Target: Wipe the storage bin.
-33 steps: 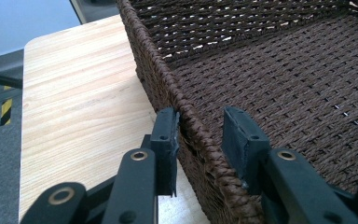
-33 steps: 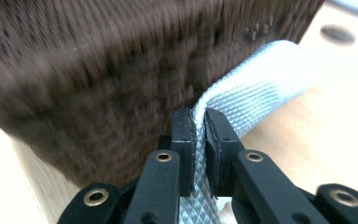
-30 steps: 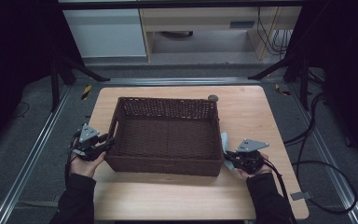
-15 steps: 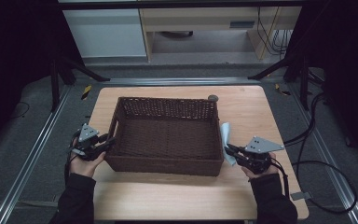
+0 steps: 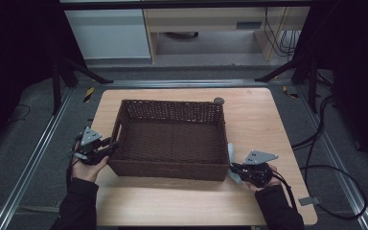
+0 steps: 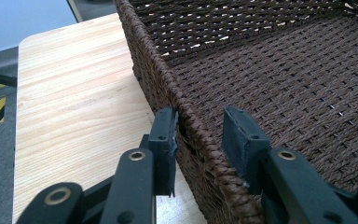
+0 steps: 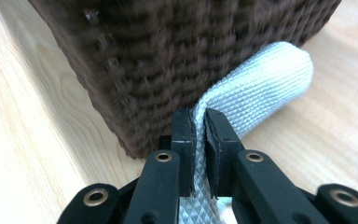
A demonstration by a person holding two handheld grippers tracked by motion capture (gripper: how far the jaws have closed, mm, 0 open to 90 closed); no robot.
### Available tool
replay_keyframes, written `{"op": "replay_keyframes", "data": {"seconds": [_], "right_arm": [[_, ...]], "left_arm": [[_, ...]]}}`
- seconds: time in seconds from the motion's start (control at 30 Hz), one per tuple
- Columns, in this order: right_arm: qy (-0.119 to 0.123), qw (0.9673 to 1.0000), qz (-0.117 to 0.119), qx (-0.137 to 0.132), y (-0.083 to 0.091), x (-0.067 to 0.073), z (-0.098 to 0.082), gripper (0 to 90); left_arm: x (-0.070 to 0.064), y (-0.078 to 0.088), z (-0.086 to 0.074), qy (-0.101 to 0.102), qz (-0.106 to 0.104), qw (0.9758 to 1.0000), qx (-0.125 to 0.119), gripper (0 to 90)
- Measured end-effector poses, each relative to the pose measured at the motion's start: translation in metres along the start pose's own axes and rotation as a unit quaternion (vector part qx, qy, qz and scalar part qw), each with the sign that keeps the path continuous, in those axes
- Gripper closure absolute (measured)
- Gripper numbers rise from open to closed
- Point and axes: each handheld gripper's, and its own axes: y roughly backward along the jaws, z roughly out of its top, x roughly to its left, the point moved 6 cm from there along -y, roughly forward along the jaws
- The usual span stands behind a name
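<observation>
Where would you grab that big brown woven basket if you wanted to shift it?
Probably by the top rim of a short end wall, coming in from outside that end. The basket is wide and open-topped, and its thick braided rim fits between two jaws. The left gripper straddles that rim, one jaw outside, one inside. The right gripper pinches a pale textured cloth.

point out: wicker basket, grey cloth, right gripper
wicker basket (image 5: 172,139), high view, woven floor.
grey cloth (image 7: 261,88), right gripper view, rolled part beside the basket.
right gripper (image 7: 199,135), right gripper view, between jaw tips pinching the cloth.
</observation>
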Motion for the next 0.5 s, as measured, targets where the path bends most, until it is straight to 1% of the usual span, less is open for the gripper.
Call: {"op": "replay_keyframes", "data": {"seconds": [0.07, 0.1, 0.17, 0.23, 0.3, 0.37, 0.43, 0.5], "right_arm": [[-0.004, 1.0, 0.003, 0.001, -0.001, -0.001, 0.0, 83.3], [-0.006, 1.0, 0.005, -0.006, 0.001, -0.001, 0.002, 83.4], [-0.007, 0.9995, 0.006, -0.029, 0.008, -0.001, 0.009, 83.3], [-0.005, 0.9981, 0.003, -0.061, 0.019, -0.001, 0.02, 83.3], [-0.001, 0.9952, 0.0, -0.098, 0.031, 0.001, 0.032, 83.3], [0.007, 0.9924, 0.0, -0.123, 0.041, 0.004, 0.041, 83.4], [0.014, 0.9922, 0.002, -0.124, 0.042, 0.007, 0.043, 83.5], [0.018, 0.9937, 0.004, -0.11, 0.038, 0.008, 0.039, 83.4]], "left_arm": [[0.0, 0.0, 0.0, 0.001, -0.001, 1.0, -0.001, 64.6], [0.0, 0.0, 0.0, 0.001, -0.001, 1.0, -0.001, 64.6], [0.0, 0.0, 0.0, 0.002, -0.002, 1.0, -0.001, 64.5], [0.0, 0.0, 0.0, 0.002, -0.002, 1.0, -0.002, 64.5], [0.0, 0.0, 0.0, 0.002, -0.001, 1.0, -0.002, 64.5], [0.0, 0.0, 0.0, 0.002, -0.001, 1.0, -0.002, 64.5], [0.0, 0.0, 0.0, 0.003, -0.002, 1.0, -0.001, 64.5], [0.0, 0.0, 0.0, 0.002, -0.002, 1.0, -0.001, 64.5]]}}
